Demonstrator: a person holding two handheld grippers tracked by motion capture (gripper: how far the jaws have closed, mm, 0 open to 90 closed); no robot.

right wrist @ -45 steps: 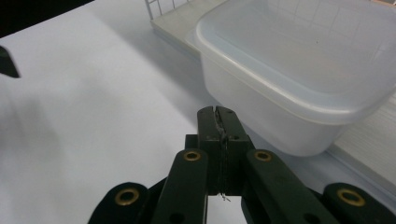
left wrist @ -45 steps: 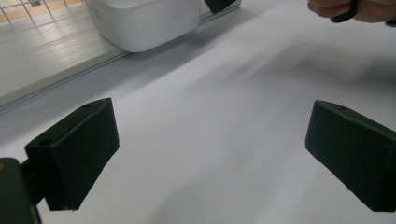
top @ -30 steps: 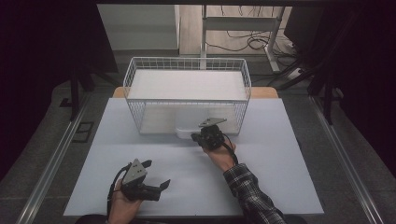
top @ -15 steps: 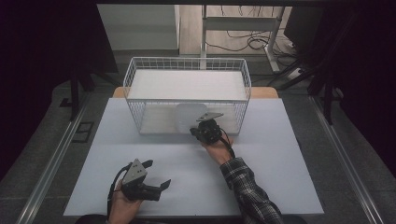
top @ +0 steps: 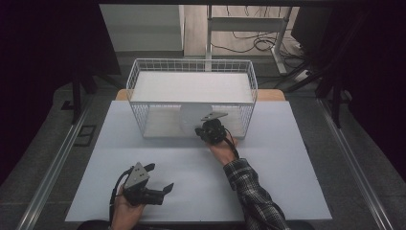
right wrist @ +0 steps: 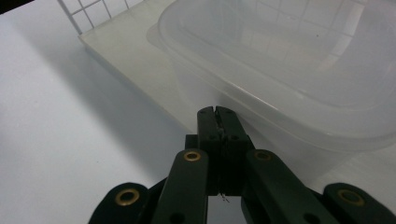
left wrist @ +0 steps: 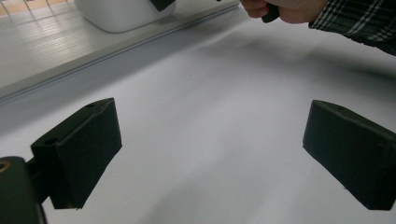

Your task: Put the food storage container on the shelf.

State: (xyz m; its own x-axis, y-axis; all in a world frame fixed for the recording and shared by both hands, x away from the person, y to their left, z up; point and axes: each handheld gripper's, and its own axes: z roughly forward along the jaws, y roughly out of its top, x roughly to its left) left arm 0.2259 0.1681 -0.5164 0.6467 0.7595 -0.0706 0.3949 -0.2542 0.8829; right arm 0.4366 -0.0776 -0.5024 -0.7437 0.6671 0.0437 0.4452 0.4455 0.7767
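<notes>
Right gripper view: your right gripper (right wrist: 218, 116) has its jaws pressed together by the clear plastic tub (right wrist: 299, 70), and whether they pinch its rim you cannot tell.

In the high view the tub (top: 191, 117) stands tilted at the open front of the wire basket (top: 191, 67), which sits at the far edge of the worktop (top: 287, 182), with your right gripper (top: 210, 130) just at the tub's near side. If the jaws hold only a thin lip of rim, the slick plastic could slide out and the tub could drop back or tip. Pull it crooked and its rim could catch on the basket's wires. Your left gripper (top: 155, 184) is near the front edge, jaws wide apart (left wrist: 210, 149) and holding nothing, too far off to steady the tub.
</notes>
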